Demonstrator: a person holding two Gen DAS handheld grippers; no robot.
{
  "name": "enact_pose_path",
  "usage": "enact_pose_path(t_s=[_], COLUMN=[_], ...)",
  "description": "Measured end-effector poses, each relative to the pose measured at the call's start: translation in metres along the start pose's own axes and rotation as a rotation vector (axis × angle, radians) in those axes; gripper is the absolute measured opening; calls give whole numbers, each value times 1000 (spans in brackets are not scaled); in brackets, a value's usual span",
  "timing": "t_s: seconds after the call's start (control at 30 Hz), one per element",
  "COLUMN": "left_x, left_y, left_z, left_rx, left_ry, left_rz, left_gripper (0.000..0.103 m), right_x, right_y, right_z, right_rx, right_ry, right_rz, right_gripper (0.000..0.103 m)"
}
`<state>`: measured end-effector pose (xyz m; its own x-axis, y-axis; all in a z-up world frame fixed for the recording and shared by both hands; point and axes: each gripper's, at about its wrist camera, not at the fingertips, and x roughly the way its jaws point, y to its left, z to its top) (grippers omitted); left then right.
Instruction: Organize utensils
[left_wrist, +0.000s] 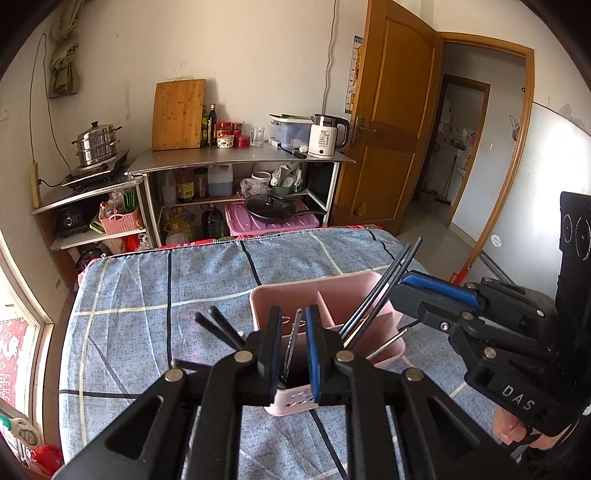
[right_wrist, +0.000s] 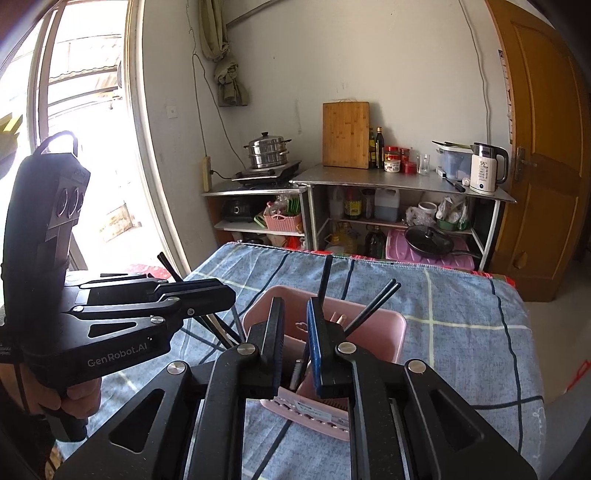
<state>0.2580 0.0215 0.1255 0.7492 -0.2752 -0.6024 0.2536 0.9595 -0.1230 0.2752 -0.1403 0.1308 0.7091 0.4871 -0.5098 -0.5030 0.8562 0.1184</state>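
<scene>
Left gripper (left_wrist: 293, 325) jaws slightly apart over pink utensil holder (left_wrist: 354, 295), thin metal utensil (left_wrist: 293, 341) standing between pads, contact unclear. Right gripper (right_wrist: 295, 317) likewise parted a little above holder, nothing clearly pinched. Black chopsticks (left_wrist: 384, 288) lean in holder compartment. Holder sits on blue checked tablecloth (left_wrist: 147, 288).

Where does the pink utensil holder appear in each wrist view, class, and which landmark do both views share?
Left wrist view: pink utensil holder sits lower centre on the blue checked cloth, just beyond the left gripper.
Right wrist view: pink utensil holder lies lower centre, behind the right gripper.
Shared landmark: the white electric kettle beside the wooden door.
</scene>
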Motion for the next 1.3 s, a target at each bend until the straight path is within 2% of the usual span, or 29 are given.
enact_pose_path(t_s=[0.27, 0.43, 0.6, 0.7, 0.93, 1.3], left_x=[-40, -62, -78, -84, -90, -92], left_y=[-3, -9, -16, -21, -30, -55], left_z=[-3, -25, -59, -81, -126, -186], left_rx=[-14, -20, -31, -38, -68, -43], left_ry=[-89, -126, -145, -150, -145, -127], left_rz=[0, -5, -14, -13, -2, 79], left_gripper=[27, 32, 33, 40, 44, 45], right_x=[-38, -66, -88, -96, -110, -124], right_y=[-2, -3, 0, 3, 12, 28], right_z=[3, -9, -35, -54, -99, -160], right_rx=[0, 1, 6, 6, 13, 31], right_ry=[-65, -93, -103, -96, -73, -29], right_rz=[9, 7, 12, 13, 12, -19], right_gripper=[14, 14, 15, 16, 18, 18])
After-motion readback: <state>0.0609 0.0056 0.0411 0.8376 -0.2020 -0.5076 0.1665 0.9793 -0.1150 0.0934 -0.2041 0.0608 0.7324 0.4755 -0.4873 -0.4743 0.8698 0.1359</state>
